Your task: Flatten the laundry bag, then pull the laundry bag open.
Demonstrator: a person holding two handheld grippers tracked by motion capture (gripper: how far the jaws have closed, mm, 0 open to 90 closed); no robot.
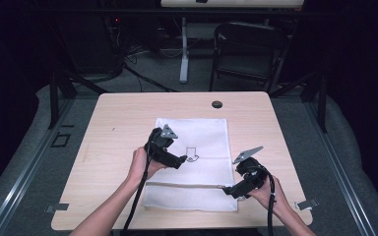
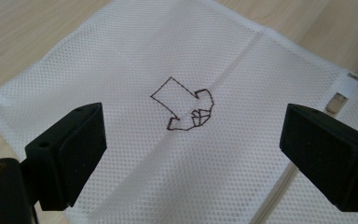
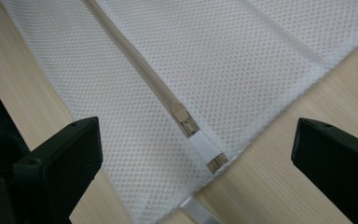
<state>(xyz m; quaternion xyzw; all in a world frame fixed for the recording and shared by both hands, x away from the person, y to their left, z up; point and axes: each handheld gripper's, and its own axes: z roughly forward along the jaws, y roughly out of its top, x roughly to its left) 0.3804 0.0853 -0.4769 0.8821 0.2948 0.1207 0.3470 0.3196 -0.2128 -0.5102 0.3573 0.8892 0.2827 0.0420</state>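
A white mesh bag (image 1: 192, 162) lies flat on the surface (image 1: 113, 147), its zipper (image 3: 135, 65) running across the near part. The left gripper (image 1: 183, 160) hovers over the bag's middle with jaws spread wide and nothing between them; the black stitched logo (image 2: 182, 105) sits just ahead of it, between the jaws. The right gripper (image 1: 228, 190) is at the bag's right edge, jaws also spread and empty, with the zipper slider (image 3: 185, 121) and its white tab (image 3: 205, 148) ahead of it between the jaws, close to the bag's corner.

The slider is small and flat against the mesh, so a closing right gripper could likely catch mesh instead, or slip off the tab. If the left gripper does not pin the bag, pulling the slider would probably drag and bunch the whole bag.
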